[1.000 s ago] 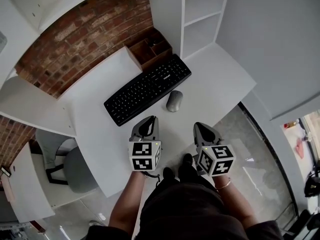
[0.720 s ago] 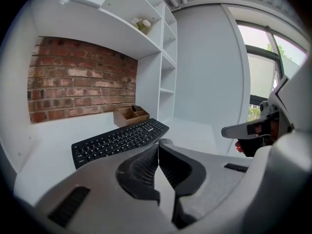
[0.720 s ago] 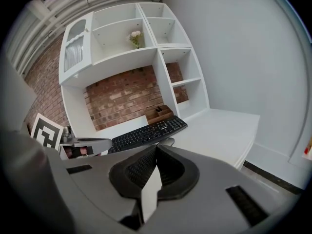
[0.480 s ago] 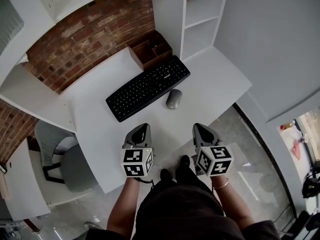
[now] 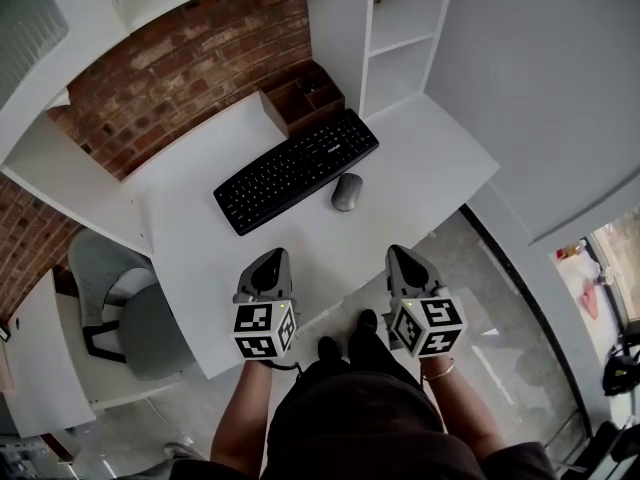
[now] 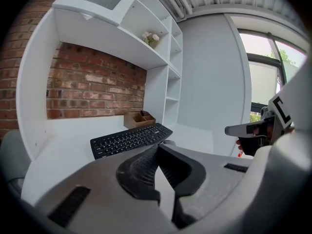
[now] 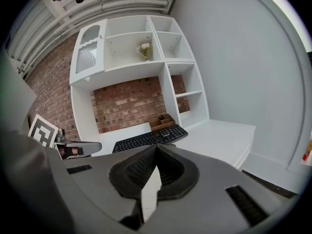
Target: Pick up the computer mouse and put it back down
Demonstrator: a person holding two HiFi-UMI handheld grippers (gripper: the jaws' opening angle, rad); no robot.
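Observation:
The grey computer mouse (image 5: pixel 347 191) lies on the white desk (image 5: pixel 425 173), just right of the black keyboard (image 5: pixel 296 171). No gripper touches it. My left gripper (image 5: pixel 269 261) hovers over the desk's near edge, well short of the mouse, its jaws shut and empty. My right gripper (image 5: pixel 401 258) hangs beside it to the right, also shut on nothing. In the left gripper view the shut left gripper (image 6: pixel 157 148) points at the keyboard (image 6: pixel 129 139), and only a sliver of the mouse (image 6: pixel 168 142) shows over it. In the right gripper view the closed right gripper (image 7: pixel 156 148) faces the keyboard (image 7: pixel 151 137).
A wooden organizer (image 5: pixel 301 99) stands behind the keyboard against the brick wall. White shelves (image 5: pixel 400 43) rise at the back right. A grey chair (image 5: pixel 140 320) sits left of the desk. The person's legs and shoes are below the grippers.
Both grippers have drawn back from the mouse toward the desk's near edge, the left one farther and to the left. The mouse has stayed put.

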